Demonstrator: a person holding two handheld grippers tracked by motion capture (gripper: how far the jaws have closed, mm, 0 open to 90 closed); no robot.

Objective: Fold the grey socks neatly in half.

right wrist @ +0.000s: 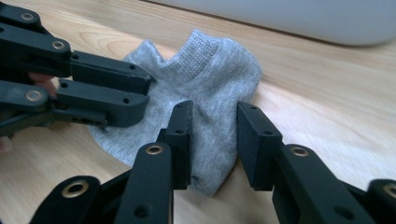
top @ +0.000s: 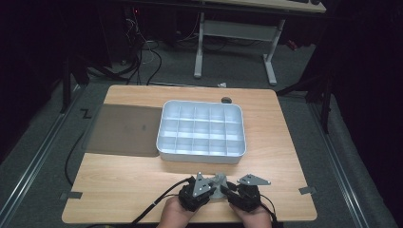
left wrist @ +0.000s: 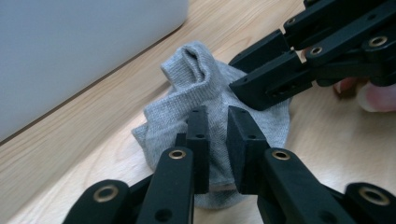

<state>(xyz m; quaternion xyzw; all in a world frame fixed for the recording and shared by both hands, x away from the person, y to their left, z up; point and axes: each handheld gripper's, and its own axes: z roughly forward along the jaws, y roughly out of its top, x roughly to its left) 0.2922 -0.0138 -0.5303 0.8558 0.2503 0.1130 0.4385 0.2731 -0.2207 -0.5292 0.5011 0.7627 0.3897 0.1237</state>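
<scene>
Two grippers meet over one grey sock [left wrist: 210, 116]: the left gripper [left wrist: 217, 140] pinches a fold of it, the right gripper [right wrist: 213, 140] straddles its edge, jaws parted.

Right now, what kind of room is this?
Probably a lab or workshop: a wooden table set up for recording, loose cables on the carpet behind it, and a white-legged desk farther back.

A crumpled grey sock [left wrist: 210, 116] lies on the wooden table, apparently bunched, near the tray.
</scene>
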